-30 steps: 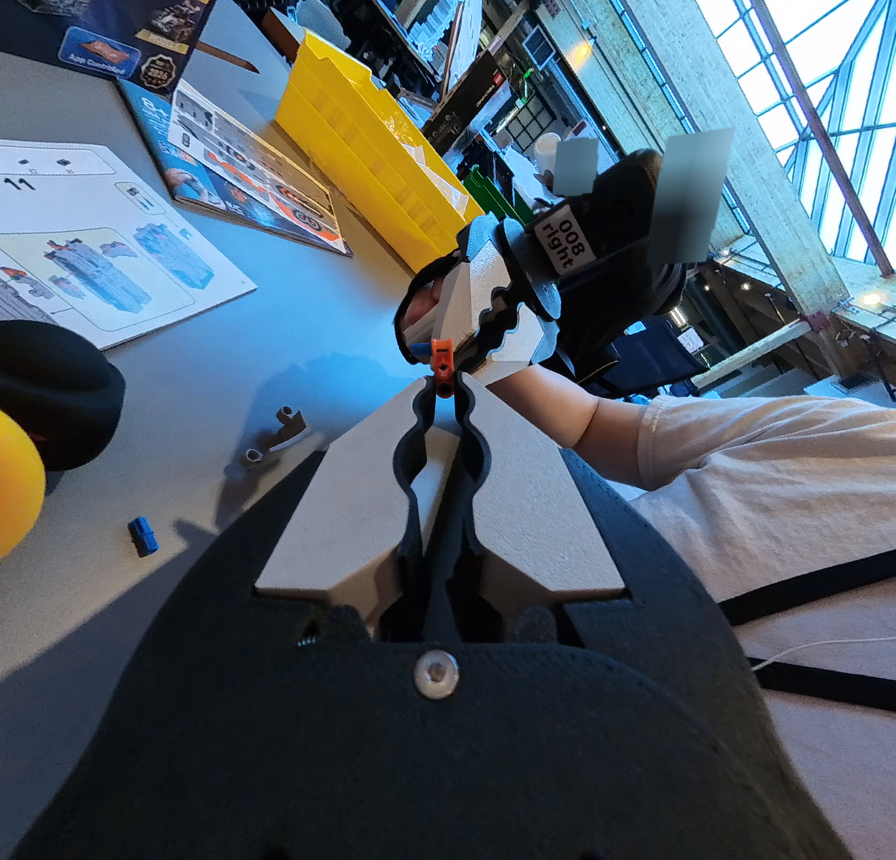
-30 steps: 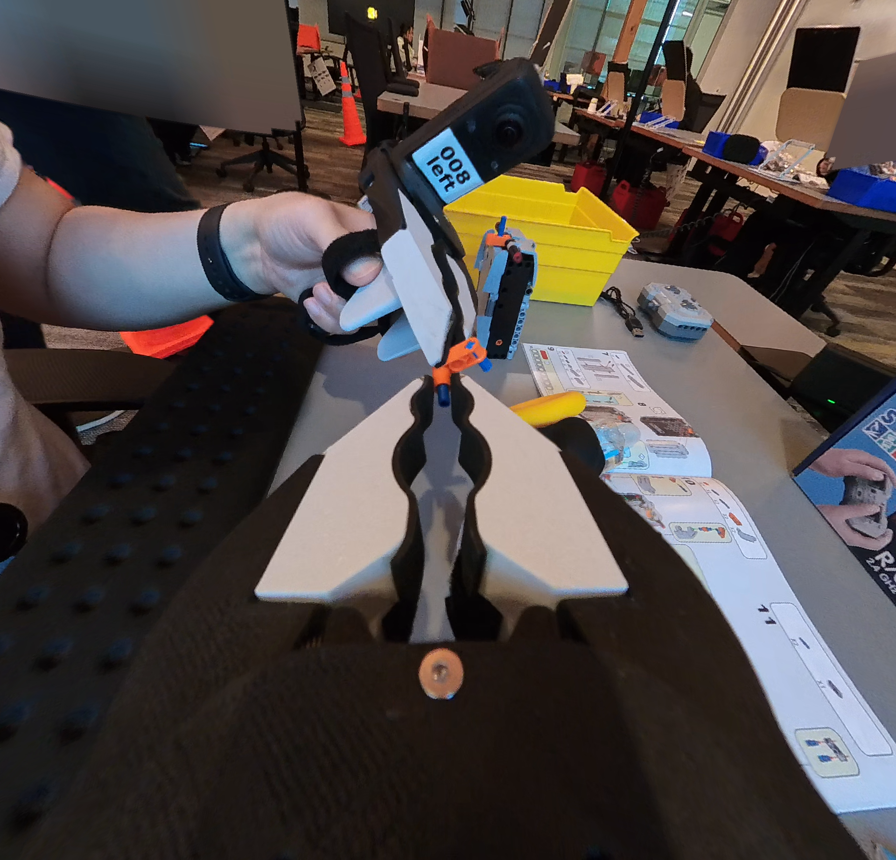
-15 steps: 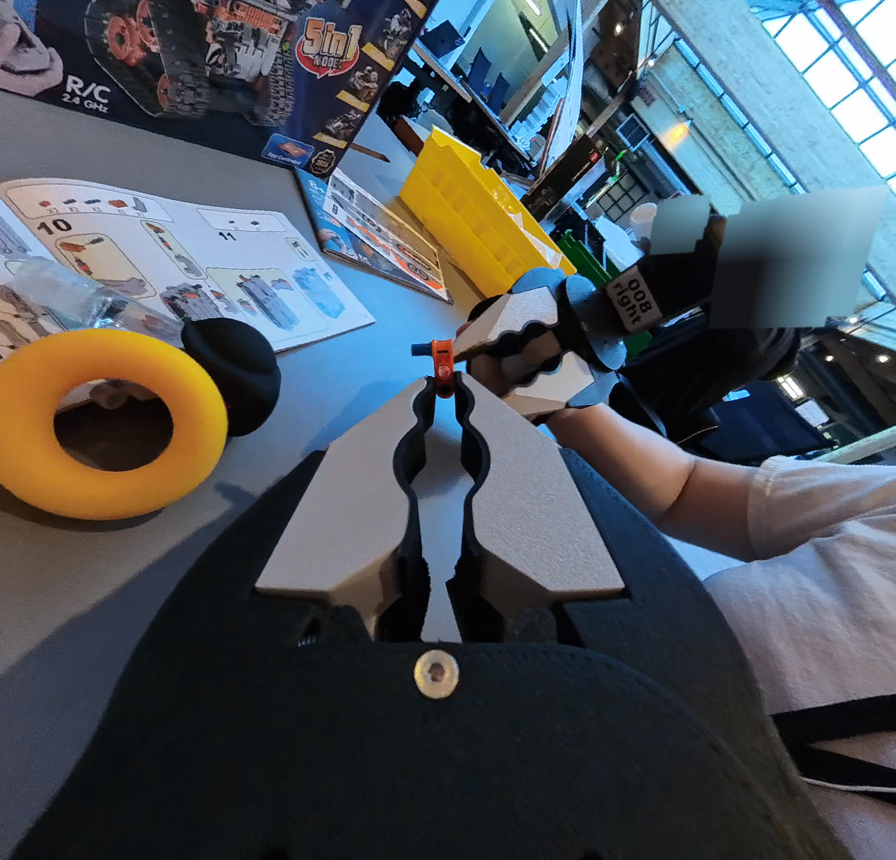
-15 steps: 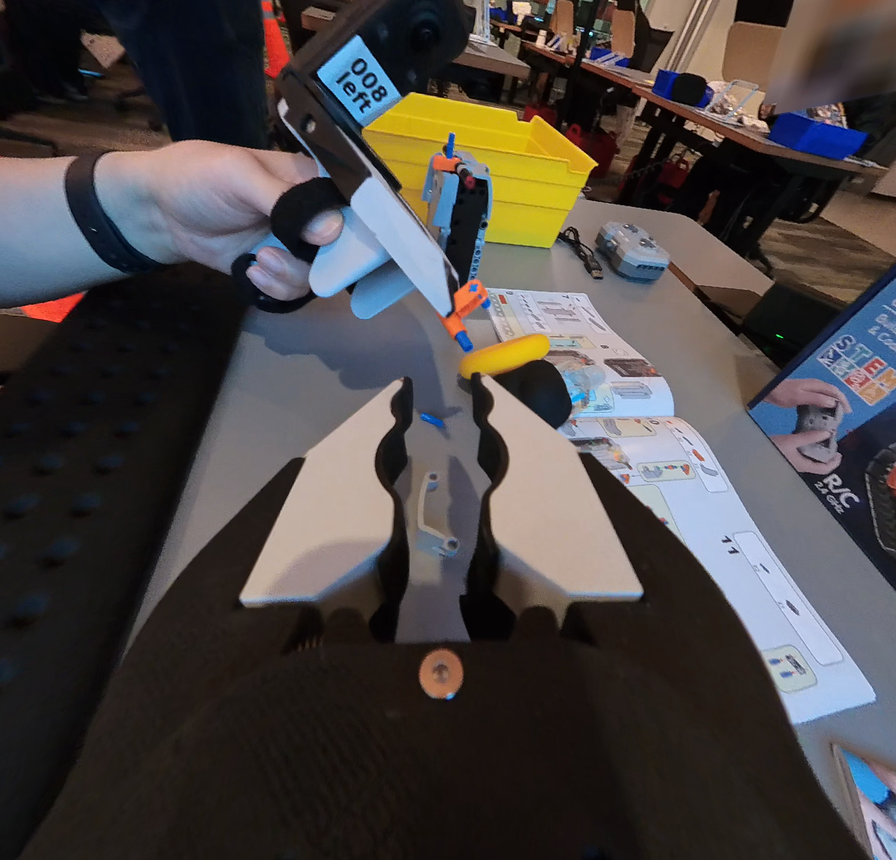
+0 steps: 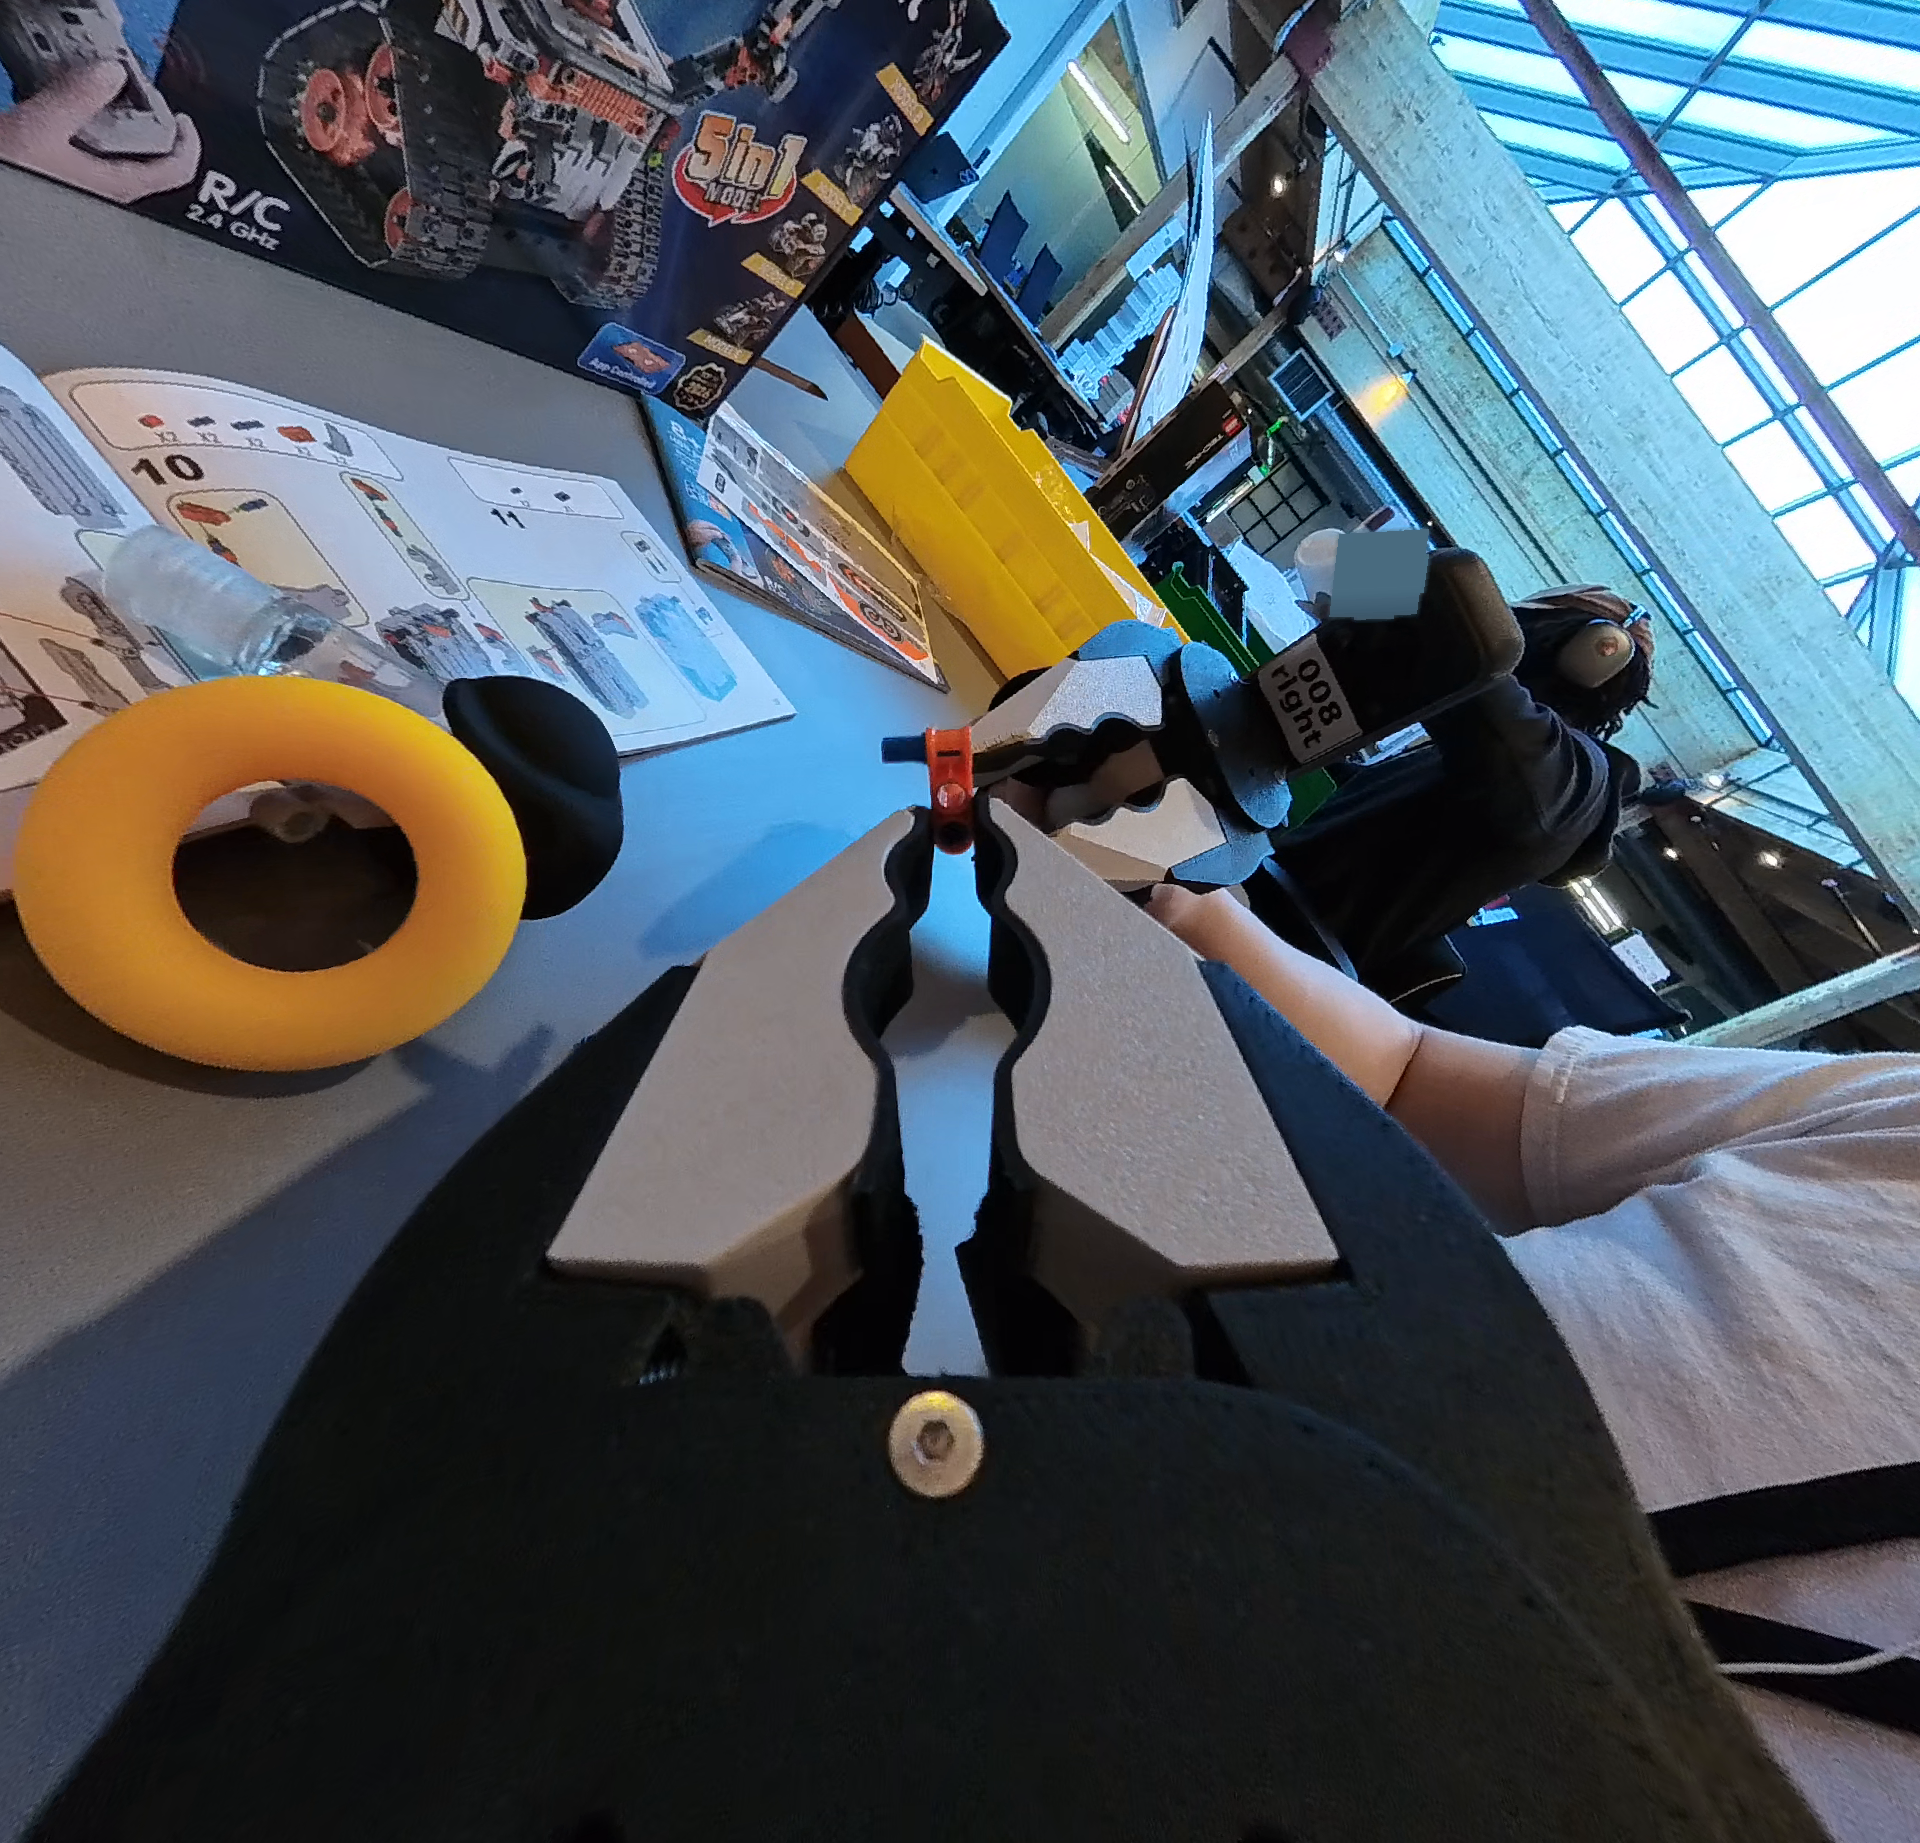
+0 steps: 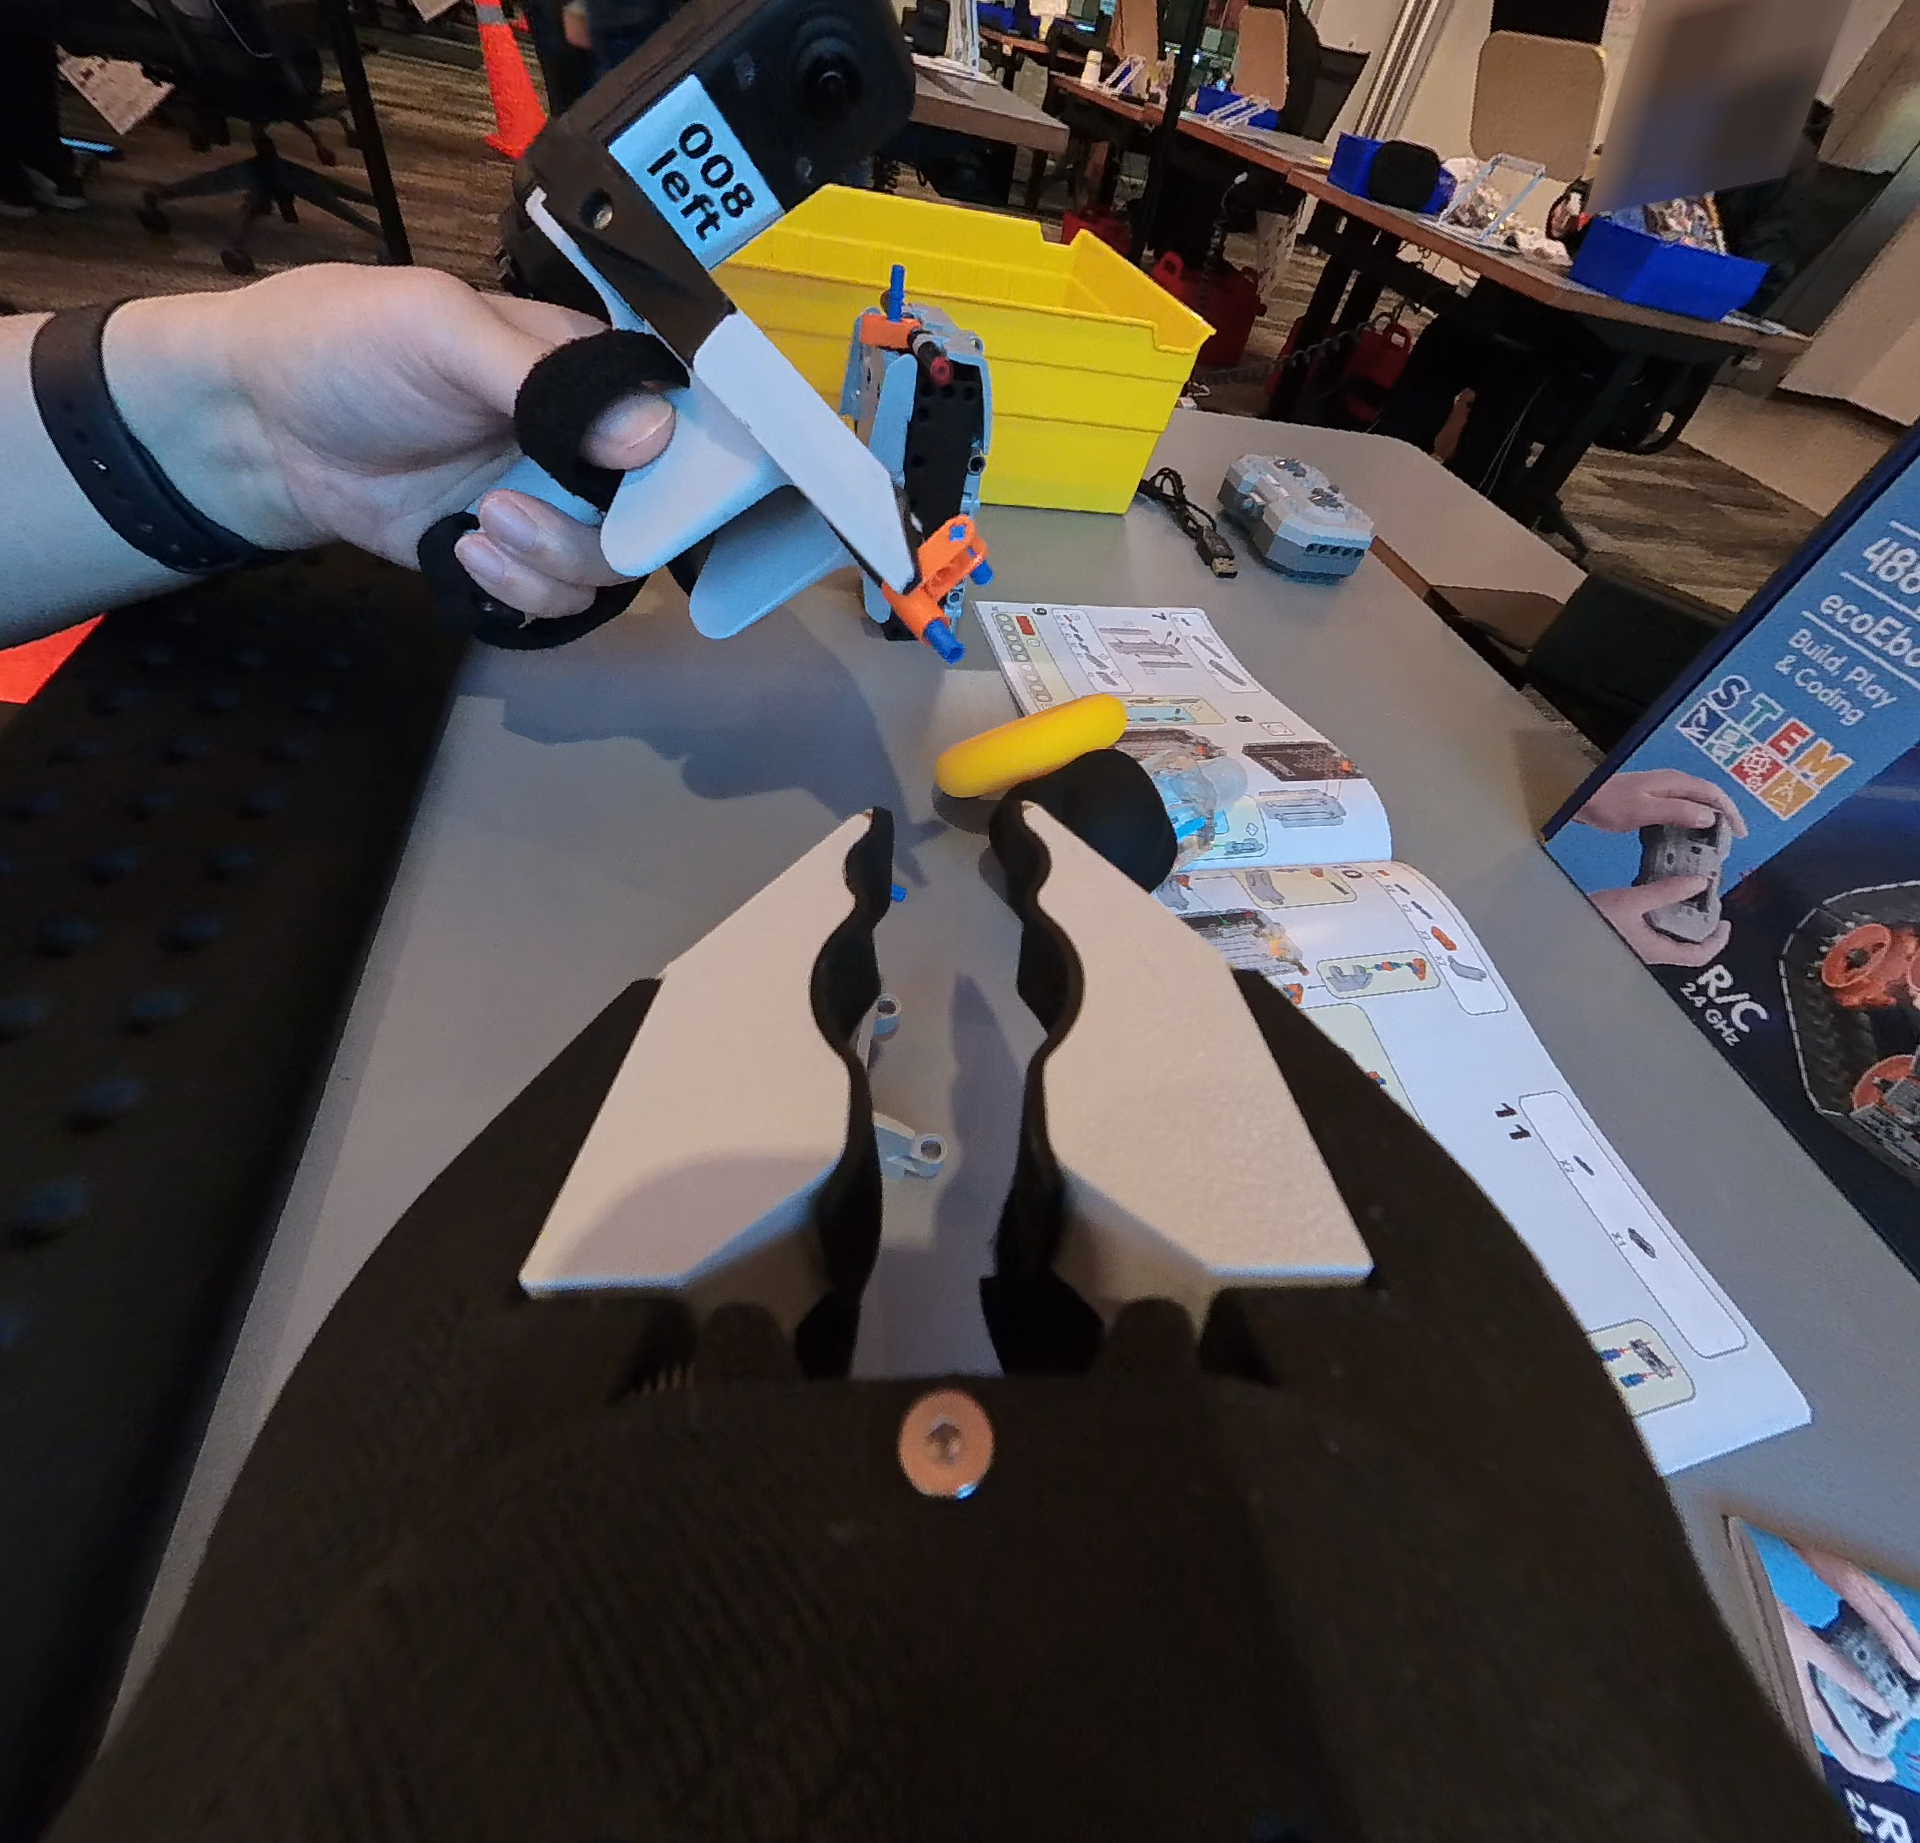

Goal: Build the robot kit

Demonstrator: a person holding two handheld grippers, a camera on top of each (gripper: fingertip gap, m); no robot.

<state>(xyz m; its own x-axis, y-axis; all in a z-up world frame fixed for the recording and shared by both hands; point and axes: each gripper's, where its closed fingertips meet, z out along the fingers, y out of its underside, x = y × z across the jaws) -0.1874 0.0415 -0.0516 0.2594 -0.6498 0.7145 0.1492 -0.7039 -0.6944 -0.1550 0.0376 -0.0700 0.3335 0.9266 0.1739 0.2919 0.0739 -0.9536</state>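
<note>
My left gripper [image 5: 948, 829] is shut on a small orange connector [image 5: 949, 777] with a blue pin through it, held above the grey table [image 5: 260, 1222]. In the right wrist view the left gripper [image 6: 912, 580] tilts down from the upper left with the orange connector [image 6: 943, 575] at its tip. My right gripper [image 6: 948, 837] is open and empty, low over the table. A grey L-shaped piece [image 6: 896, 1097] and a tiny blue pin [image 6: 898, 892] lie between its fingers. In the left wrist view the right gripper [image 5: 1023, 785] sits just behind the connector, apart from it.
A partly built grey and black model [image 6: 923, 422] stands before a yellow bin [image 6: 1081, 380]. A yellow ring [image 6: 1029, 744] with a black knob [image 6: 1101, 822], an open instruction booklet [image 6: 1455, 1055], a grey control box [image 6: 1294, 515], a cable [image 6: 1195, 536] and a kit box [image 6: 1818, 858] fill the right side. One gripper's finger ends stand about 5 centimeters off the other's.
My right gripper opened, let go of the orange connector and drew back down toward the table. My left gripper kept the connector and swung up and away.
</note>
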